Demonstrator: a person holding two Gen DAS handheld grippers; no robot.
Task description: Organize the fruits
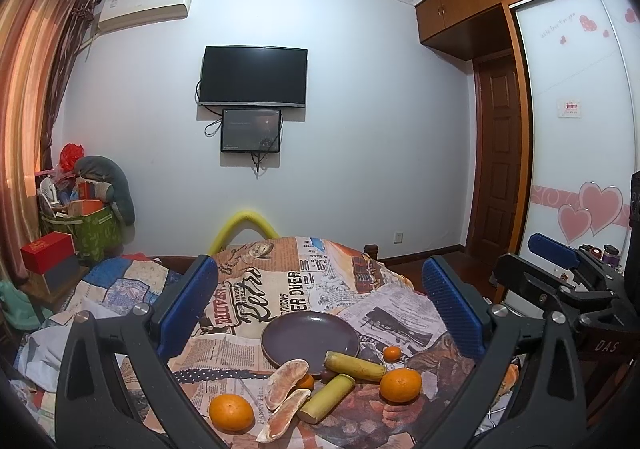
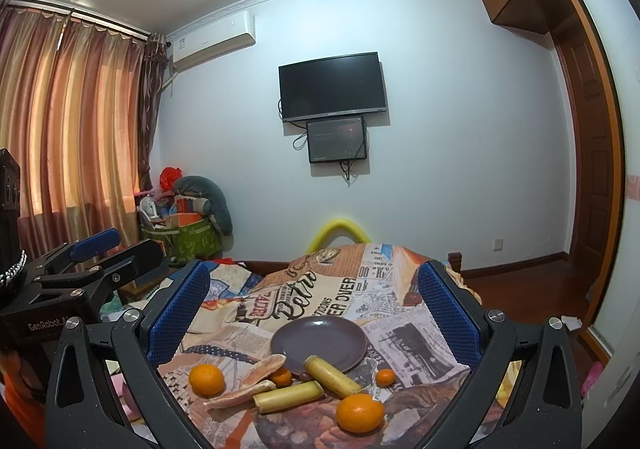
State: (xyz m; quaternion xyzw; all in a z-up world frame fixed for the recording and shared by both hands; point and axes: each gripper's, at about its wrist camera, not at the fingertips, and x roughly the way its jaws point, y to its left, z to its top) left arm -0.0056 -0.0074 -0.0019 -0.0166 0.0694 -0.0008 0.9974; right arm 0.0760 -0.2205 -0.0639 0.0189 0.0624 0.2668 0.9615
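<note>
- Above the near edge of the bed, the left gripper is held with its blue pads wide apart, and nothing is gripped between them.
- Beside it, the right gripper is likewise spread wide and nothing is held; it is also seen at the right edge of the left wrist view.
- Between the fingers of both grippers, a dark purple plate is seen lying on the newspaper-print bedspread, with nothing inside its bowl.
- One sugarcane piece is laid across the plate's near rim; a second sugarcane piece lies just in front of it on the cloth.
- Two peeled pomelo segments are set left of the cane, one touching the plate's rim.
- A large orange is placed at the near left and another large orange at the near right.
- A small mandarin is found right of the plate, and a second small mandarin is partly hidden behind the pomelo.
- A small dark fruit is wedged between the cane pieces; its kind cannot be told.
- On the far wall, a television is mounted.
</note>
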